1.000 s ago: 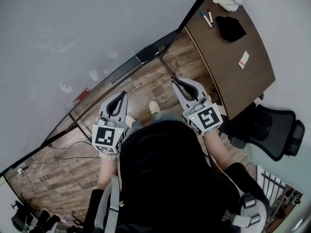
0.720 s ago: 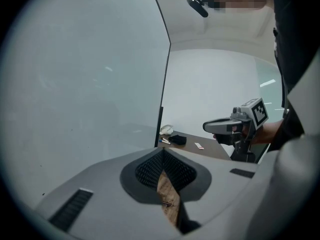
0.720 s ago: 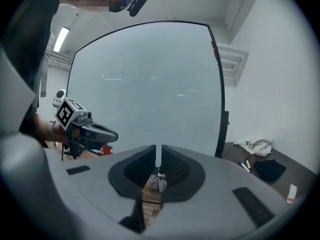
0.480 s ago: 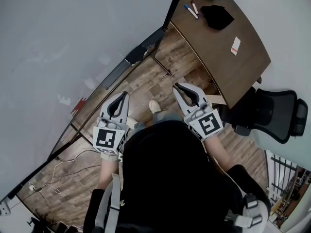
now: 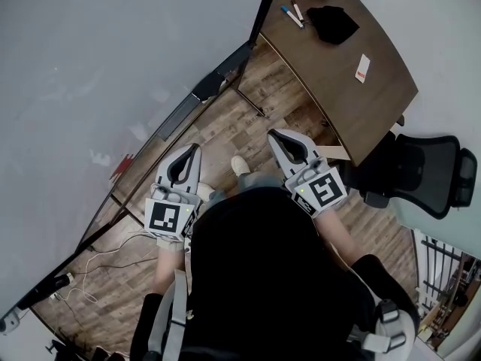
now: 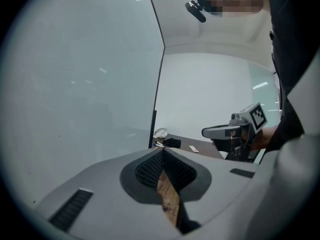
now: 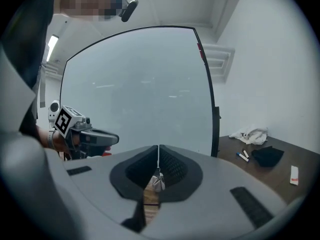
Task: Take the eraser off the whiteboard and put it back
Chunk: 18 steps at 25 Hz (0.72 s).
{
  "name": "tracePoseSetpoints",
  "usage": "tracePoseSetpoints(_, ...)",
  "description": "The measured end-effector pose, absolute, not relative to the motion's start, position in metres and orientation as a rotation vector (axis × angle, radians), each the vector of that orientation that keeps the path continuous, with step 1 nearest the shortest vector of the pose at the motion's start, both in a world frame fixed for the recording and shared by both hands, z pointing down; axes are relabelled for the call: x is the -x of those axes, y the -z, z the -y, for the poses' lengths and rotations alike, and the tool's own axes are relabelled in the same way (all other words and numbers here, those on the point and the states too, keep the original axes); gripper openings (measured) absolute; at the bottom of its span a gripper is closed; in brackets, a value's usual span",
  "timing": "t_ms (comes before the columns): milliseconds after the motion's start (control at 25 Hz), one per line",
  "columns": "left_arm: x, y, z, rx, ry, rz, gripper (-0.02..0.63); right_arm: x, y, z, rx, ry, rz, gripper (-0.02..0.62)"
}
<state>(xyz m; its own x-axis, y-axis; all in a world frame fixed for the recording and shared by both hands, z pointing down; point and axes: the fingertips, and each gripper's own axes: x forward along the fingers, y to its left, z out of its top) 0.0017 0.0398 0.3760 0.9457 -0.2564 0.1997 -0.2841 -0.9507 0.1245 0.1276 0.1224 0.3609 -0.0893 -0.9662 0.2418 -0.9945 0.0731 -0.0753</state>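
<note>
The left gripper [image 6: 163,153] and the right gripper [image 7: 158,151] both have their jaws pressed together on nothing, a little short of the whiteboard [image 5: 90,59]. The eraser is probably the small red thing [image 5: 124,159] at the whiteboard's bottom edge. Jaws arriving closed would likely shove it along the whiteboard or knock it off. It is too small to identify; a black lump [image 5: 331,22] on the table [image 5: 361,119] right of the whiteboard could be the eraser instead.
</note>
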Motion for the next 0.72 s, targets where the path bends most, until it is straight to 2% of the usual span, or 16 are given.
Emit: tracePoseSetpoints(720,0.005,-0.374,-0.034,-2.937,-0.285,0.455,0.006,-0.123,-0.362,-0.112,-2.003,-0.367,2.25,0.023)
